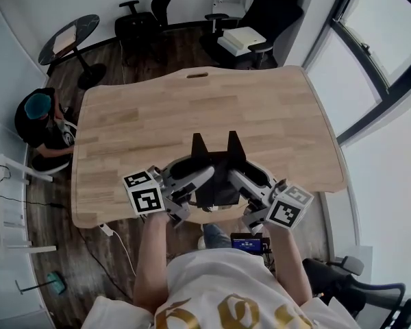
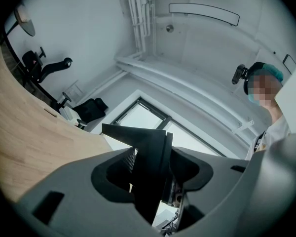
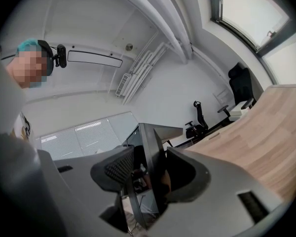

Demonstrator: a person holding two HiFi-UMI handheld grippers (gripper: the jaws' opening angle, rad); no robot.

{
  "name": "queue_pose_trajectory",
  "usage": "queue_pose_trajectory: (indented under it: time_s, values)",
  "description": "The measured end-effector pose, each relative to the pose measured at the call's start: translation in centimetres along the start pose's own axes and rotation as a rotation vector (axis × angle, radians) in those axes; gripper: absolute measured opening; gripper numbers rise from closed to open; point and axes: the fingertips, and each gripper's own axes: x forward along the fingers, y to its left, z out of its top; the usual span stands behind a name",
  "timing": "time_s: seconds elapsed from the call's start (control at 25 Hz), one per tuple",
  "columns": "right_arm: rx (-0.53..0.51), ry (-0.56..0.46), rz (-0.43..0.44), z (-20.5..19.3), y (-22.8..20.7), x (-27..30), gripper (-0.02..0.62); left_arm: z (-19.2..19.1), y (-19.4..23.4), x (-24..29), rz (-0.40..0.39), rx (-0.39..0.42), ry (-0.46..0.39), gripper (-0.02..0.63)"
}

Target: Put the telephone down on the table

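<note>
Telephone [image 1: 216, 157], a flat black thing w/ two prongs, sits at lower centre of the head view, carried btwn both tools over the near edge of the counter [image 1: 123, 122]. Left hand-held gripper [image 1: 200, 178] is clamped on its left side and right hand-held gripper [image 1: 237, 178] on its right side. Each gripper view shows a thin black slab edge-on btwn the jaws, w/ the pads closed on it.

Relation that matters:
- **Long axis:** it runs bottom-to-top in the head view, prongs toward the far edge at the top of frame.
- **Grip:** the two tools come in from lower left and lower right, angled inward, and meet the telephone at its near end. Neither hand is nearer, so it's an even two-sided hold.
- **Position over the counter:** the front part is over wood. The near end looks to overhang the counter's edge by the person's body.
- **Contact:** can't tell from above whether the underside touches the wood yet.

Judgement: bare wood lies ahead, toward the top of frame. The put-down prob. needs the telephone fully over the counter, kept flat, w/ both grips letting go together so it doesn't tip off the near edge.
</note>
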Motion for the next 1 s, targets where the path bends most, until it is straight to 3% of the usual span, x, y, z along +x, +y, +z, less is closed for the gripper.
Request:
queue_pose_trajectory:
  time_s: [0.64, 1.0]
  values:
    - [0.096, 0.049, -0.019, -1.1, -6.9, 3.7, 0.196, -0.2, 7.8, 1.9, 0.038, -0.082, 0.035, 0.21]
    - [0.15, 0.096, -0.056, -2.8, -11.2, 5.1, 0.196, -1.7, 12.4, 2.8, 0.051, -0.176, 0.045, 0.21]
